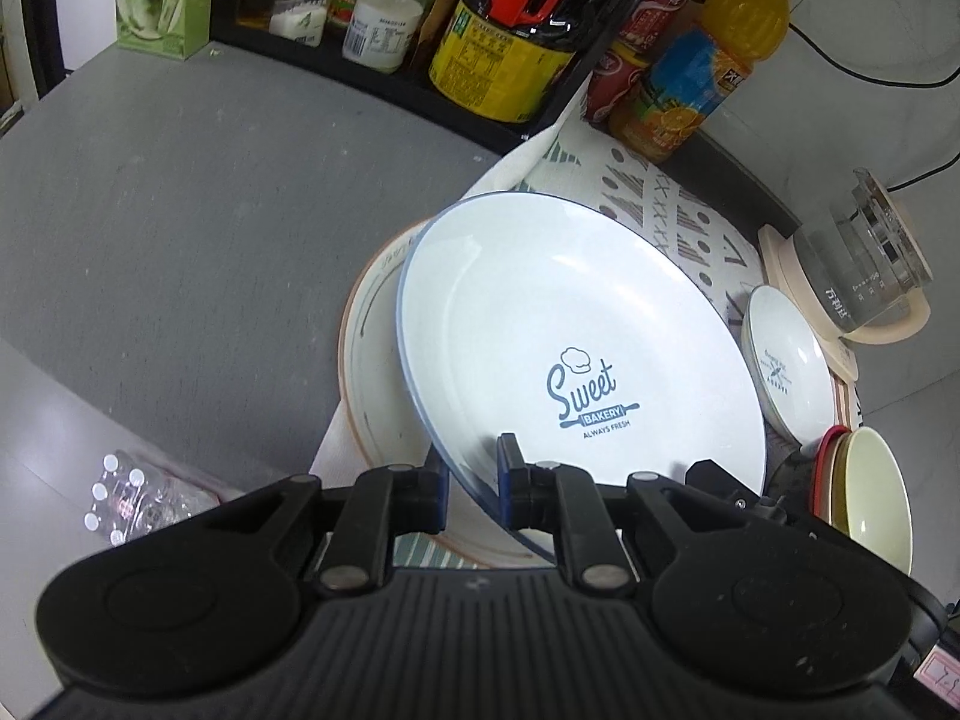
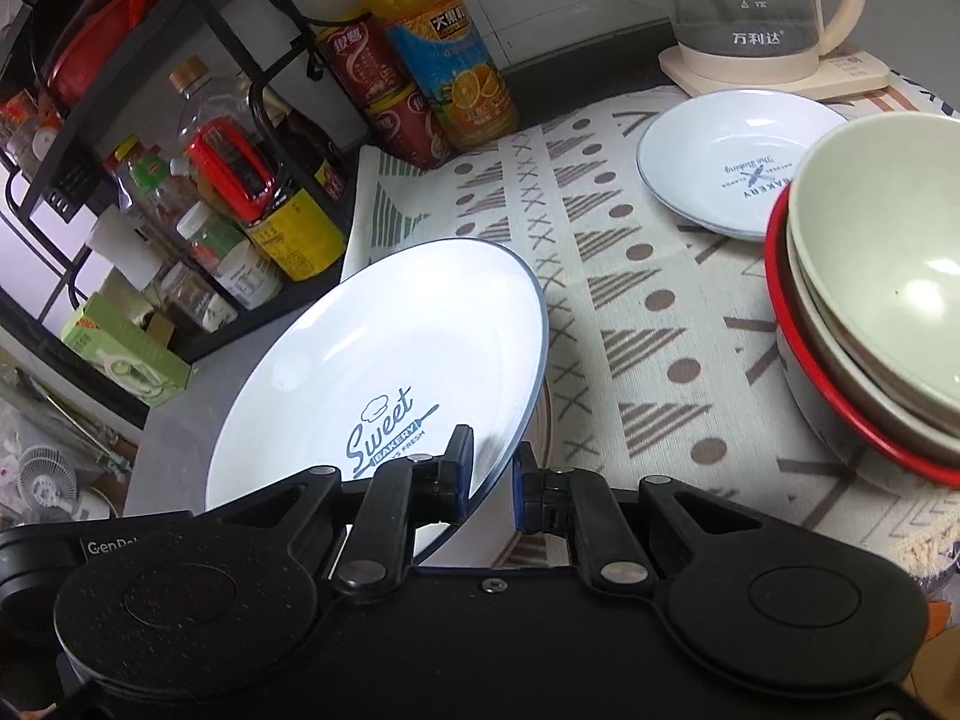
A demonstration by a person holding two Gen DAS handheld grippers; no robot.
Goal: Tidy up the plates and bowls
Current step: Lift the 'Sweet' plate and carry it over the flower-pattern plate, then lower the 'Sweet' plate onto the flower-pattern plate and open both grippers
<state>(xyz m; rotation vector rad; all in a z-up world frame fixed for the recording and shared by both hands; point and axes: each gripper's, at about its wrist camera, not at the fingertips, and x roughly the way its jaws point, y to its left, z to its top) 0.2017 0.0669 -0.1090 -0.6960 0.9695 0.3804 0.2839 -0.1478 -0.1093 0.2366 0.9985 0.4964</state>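
White glazed ceramic fills the left wrist view: a large round plate with a thin blue rim and "Sweet Bakery" print (image 1: 576, 348) sits tilted, its near edge between the fingers of the left gripper (image 1: 474, 483), which are closed down onto that rim, one blue pad on each face. Under the large plate lies a cream plate with a brown rim line (image 1: 372, 360), flat on a patterned cloth mat (image 1: 654, 204). Right of the large plate stand a small white dish with blue print (image 1: 786, 366) and a stack of bowls, pale green over red (image 1: 870, 486). Beyond the large plate stand an orange juice bottle (image 1: 702, 66) and a dark soy sauce jug (image 1: 510, 42); the grey tabletop (image 1: 180, 210) spreads to its left.

In the right wrist view the same large plate (image 2: 384, 372) leans up off the mat (image 2: 630, 312). The right gripper (image 2: 489, 480) straddles its near rim; the left pad touches the plate, but a narrow gap shows at the right pad, so I cannot tell whether it truly clamps. Right of the large plate are the small dish (image 2: 738, 162), the bowl stack (image 2: 876, 300) and a glass kettle (image 2: 750, 6).
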